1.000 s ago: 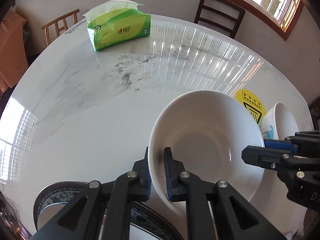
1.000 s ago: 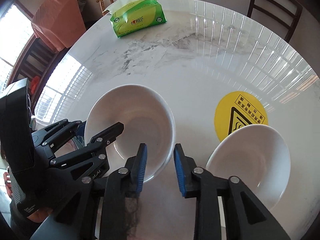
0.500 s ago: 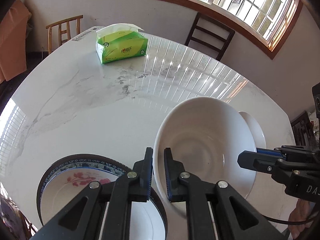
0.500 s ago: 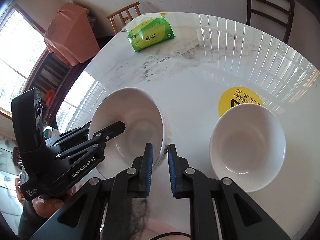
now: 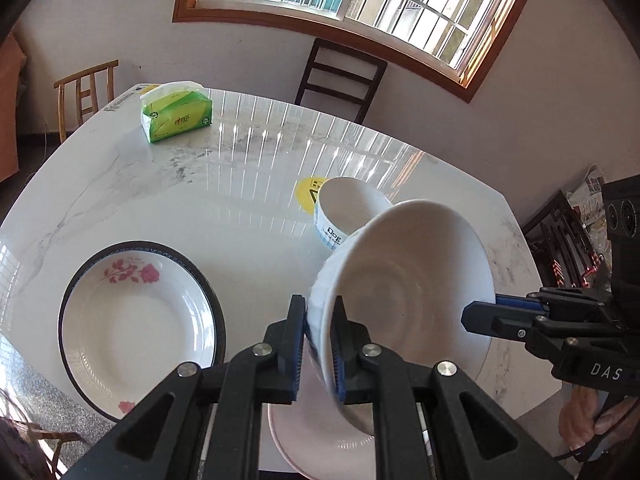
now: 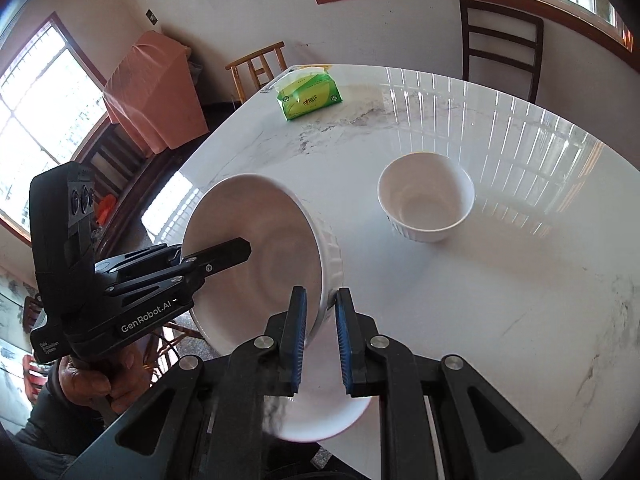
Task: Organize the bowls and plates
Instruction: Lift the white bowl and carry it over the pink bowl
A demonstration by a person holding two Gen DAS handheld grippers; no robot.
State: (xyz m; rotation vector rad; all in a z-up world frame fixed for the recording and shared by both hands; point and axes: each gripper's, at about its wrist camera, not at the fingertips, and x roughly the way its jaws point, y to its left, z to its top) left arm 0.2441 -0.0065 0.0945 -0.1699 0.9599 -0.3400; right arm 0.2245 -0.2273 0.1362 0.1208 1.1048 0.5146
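Note:
Both grippers hold one large white bowl (image 5: 408, 292) in the air above the table, each on an opposite side of its rim. My left gripper (image 5: 318, 344) is shut on its near rim. My right gripper (image 6: 321, 336) is shut on the bowl (image 6: 260, 256) too. A plain white plate (image 5: 316, 436) lies on the table under the bowl, also in the right wrist view (image 6: 320, 416). A small white bowl (image 5: 348, 212) stands beyond, also in the right wrist view (image 6: 426, 200). A rose-patterned plate (image 5: 136, 328) with a dark rim lies at the left.
A green tissue pack (image 5: 176, 118) sits at the far side of the marble table (image 5: 224, 200). A yellow sticker (image 5: 306, 194) lies behind the small bowl. Chairs (image 5: 340, 76) stand around the table. The table's near edge is just below the grippers.
Both grippers have lifted the large bowl off the table and pulled it back and up, tilting it. The right gripper closed on its rim. The rose plate and white plate came into view.

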